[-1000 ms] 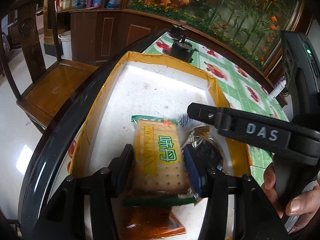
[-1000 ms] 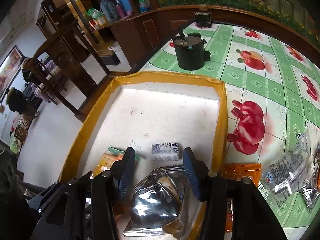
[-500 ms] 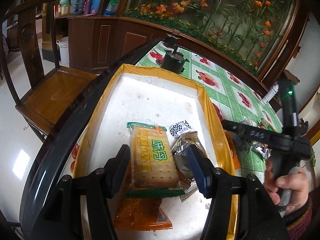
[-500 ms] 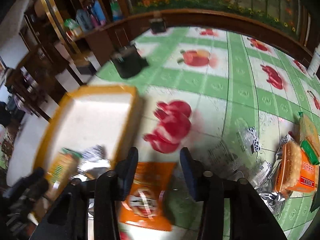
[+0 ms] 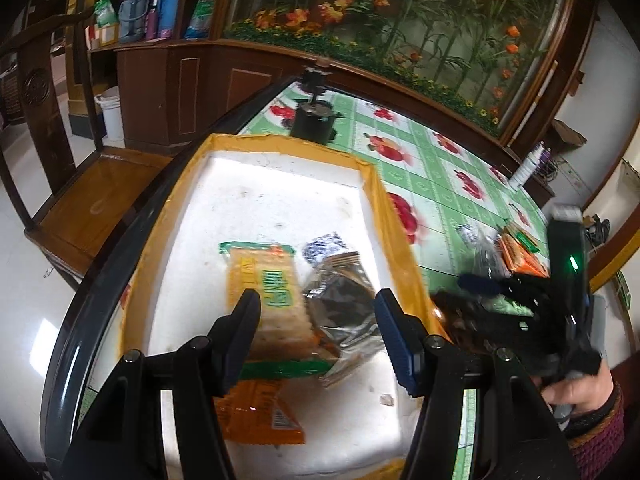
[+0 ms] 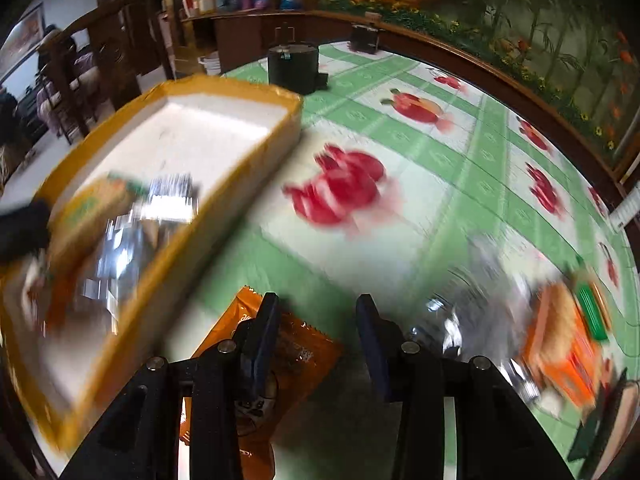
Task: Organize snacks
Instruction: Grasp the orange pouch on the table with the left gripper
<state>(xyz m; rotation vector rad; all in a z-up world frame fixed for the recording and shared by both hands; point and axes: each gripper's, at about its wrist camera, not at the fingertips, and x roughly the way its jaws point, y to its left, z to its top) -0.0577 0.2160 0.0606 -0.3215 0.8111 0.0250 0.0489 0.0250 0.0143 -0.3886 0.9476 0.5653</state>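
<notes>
The snacks are split between two places. Inside the white tray with the yellow taped rim (image 5: 374, 184), at its near end, lie a cracker pack with green lettering (image 5: 276, 284), a silver foil pouch (image 5: 344, 304) touching its right side, a small blue-and-white packet (image 5: 324, 242) just beyond the pouch, and an orange packet (image 5: 256, 408) nearest of all, partly under the crackers. The left gripper (image 5: 316, 328) hovers above these, its fingers (image 5: 394, 340) spread apart with nothing clasped between them.

On the green desk (image 6: 440, 184) with the red fruit print, just right of the tray, lies another orange packet (image 6: 304, 348). The right gripper (image 6: 316, 332) is over it; its jaws are closing, the left finger in front of the packet and the right finger over bare cloth, not yet clamped on anything. Farther right sit blurred clear wrappers (image 6: 472, 300) and an orange-and-green snack pack (image 6: 568, 336). A black pot (image 6: 294, 66) stands at the far side of the desk, beyond the tray.
</notes>
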